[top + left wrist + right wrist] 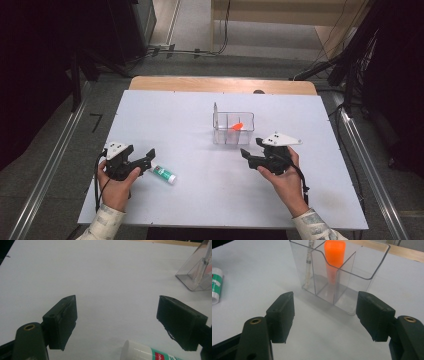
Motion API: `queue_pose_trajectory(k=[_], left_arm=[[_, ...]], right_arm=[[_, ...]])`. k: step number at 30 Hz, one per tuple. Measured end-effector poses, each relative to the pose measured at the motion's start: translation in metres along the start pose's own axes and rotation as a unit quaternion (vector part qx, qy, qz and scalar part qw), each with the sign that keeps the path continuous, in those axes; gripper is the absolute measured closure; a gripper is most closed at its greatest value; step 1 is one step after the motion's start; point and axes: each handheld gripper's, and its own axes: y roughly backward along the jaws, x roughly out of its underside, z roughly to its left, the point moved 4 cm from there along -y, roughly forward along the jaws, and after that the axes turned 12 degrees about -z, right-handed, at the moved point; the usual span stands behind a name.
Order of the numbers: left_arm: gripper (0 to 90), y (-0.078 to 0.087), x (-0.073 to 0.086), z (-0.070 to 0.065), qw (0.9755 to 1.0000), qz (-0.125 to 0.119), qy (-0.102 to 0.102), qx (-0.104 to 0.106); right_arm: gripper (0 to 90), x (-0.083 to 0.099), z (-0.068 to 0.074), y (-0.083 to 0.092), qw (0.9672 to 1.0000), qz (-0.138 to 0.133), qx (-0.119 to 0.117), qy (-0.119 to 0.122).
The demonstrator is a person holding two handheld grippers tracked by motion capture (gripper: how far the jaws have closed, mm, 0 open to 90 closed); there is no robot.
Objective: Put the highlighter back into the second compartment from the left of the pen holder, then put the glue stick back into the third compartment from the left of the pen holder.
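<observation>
Both my grippers are open and hold nothing. My left gripper (145, 159) sits beside the glue stick (164, 174). If I close off-centre, the stick could roll away.

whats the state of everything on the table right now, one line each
left tool: open, nothing between its jaws, beside the glue stick
right tool: open, empty, facing the clear organizer
glue stick: lying on its side on the table, cap on
clear organizer: upright on the table
orange marker: standing in a compartment, capped
thin pen: leaning upright in a corner compartment
</observation>
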Motion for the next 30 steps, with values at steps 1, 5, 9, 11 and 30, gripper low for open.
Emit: queue_pose_trajectory(k=[1, 5, 9, 11, 30], left_arm=[[17.1, 0.0, -0.0001, 0.0001, 1.0, -0.001, 0.0, -0.001], [17.1, 0.0003, -0.0006, 0.0006, 1.0, -0.002, -0.001, -0.001], [17.1, 0.0004, -0.0003, 0.0003, 1.0, -0.001, -0.001, -0.001], [17.0, 0.0004, -0.0004, 0.0004, 1.0, -0.001, -0.001, -0.001], [17.1, 0.0006, -0.0006, 0.001, 1.0, -0.002, -0.001, -0.003]], right_arm=[[29.8, 0.0004, 0.0005, -0.0003, 1.0, 0.001, -0.001, 0.0], [29.6, 0.0026, 0.0032, -0.0014, 1.0, 0.005, -0.003, 0.002], [29.6, 0.0024, 0.0025, -0.0011, 1.0, 0.004, -0.002, 0.002], [29.6, 0.0028, 0.0023, -0.0009, 1.0, 0.006, -0.003, 0.002], [28.9, 0.0059, 0.0098, -0.0051, 0.9998, 0.016, -0.014, 0.005]])
